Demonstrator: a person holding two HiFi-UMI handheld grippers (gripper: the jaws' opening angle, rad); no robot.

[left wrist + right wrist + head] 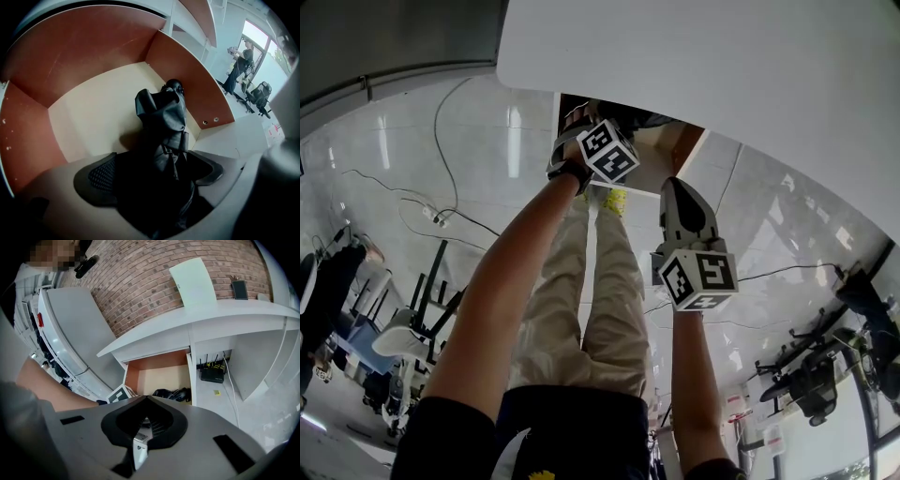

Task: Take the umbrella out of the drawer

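With our left gripper clamped on the umbrella, which lies in the drawer near its right wall, and our right gripper pressed together, empty, we judge that the soft fabric could slip free or snag the drawer's edge.

The umbrella lies in the drawer, held in the left gripper; right gripper outside.

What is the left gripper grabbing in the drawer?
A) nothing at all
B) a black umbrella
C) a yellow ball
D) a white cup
B: in the left gripper view, the left gripper's jaws stand on either side of the folded black umbrella, pressed against it, inside the open drawer.
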